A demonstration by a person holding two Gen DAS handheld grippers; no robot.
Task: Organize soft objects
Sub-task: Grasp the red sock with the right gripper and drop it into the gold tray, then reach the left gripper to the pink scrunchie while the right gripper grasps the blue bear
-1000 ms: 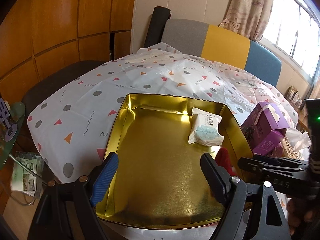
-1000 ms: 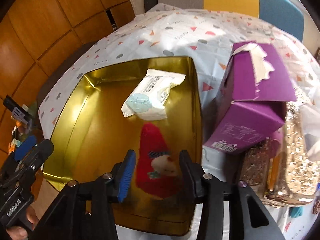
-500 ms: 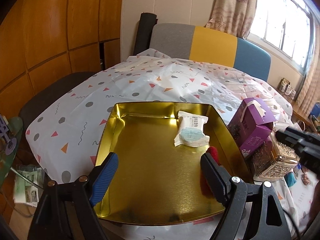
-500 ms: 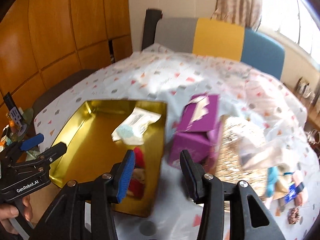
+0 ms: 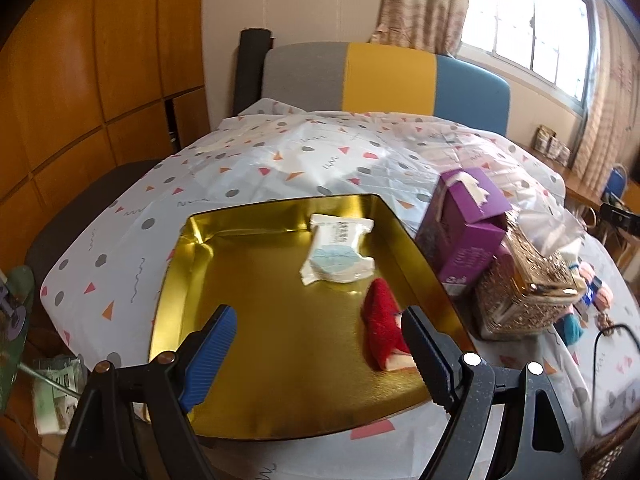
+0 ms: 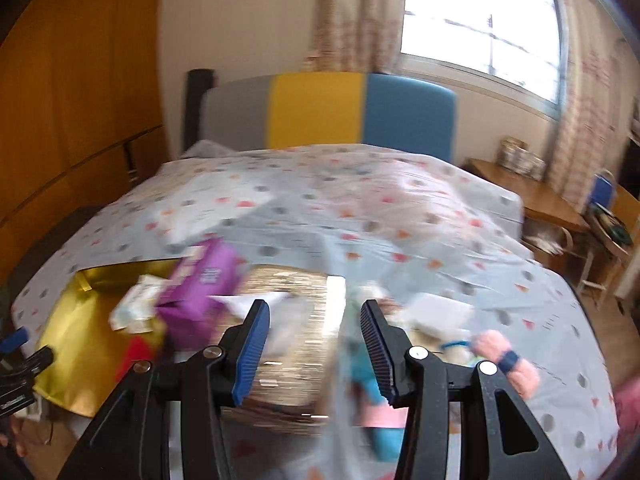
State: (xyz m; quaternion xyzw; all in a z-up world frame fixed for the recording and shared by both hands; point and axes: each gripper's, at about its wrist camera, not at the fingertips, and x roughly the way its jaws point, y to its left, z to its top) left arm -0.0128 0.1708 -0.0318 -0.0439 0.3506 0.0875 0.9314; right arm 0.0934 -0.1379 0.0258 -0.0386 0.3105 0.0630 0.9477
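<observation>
A gold tray [image 5: 188, 268] lies on the patterned tablecloth. In it are a white wipes pack [image 5: 338, 250] and a red plush toy [image 5: 382, 326] near the right wall. My left gripper [image 5: 318, 344] is open and empty, hovering over the tray's near edge. My right gripper [image 6: 314, 340] is open and empty, above a glittery gold box [image 6: 296, 312]. The right wrist view is blurred; the tray [image 6: 80, 320] shows at its left. A pink and blue plush doll [image 6: 496, 354] lies to the right of the right gripper.
A purple carton [image 5: 466, 222] stands right of the tray, with the glittery gold box [image 5: 524, 292] beside it. A pink and blue doll [image 5: 588, 300] lies further right. A tricolour chair back [image 5: 384, 76] stands behind the table. A wooden side table [image 6: 528, 192] is at far right.
My right gripper has left the red plush in the tray and swung right, over the glittery box. My left gripper has pulled back and risen a little.
</observation>
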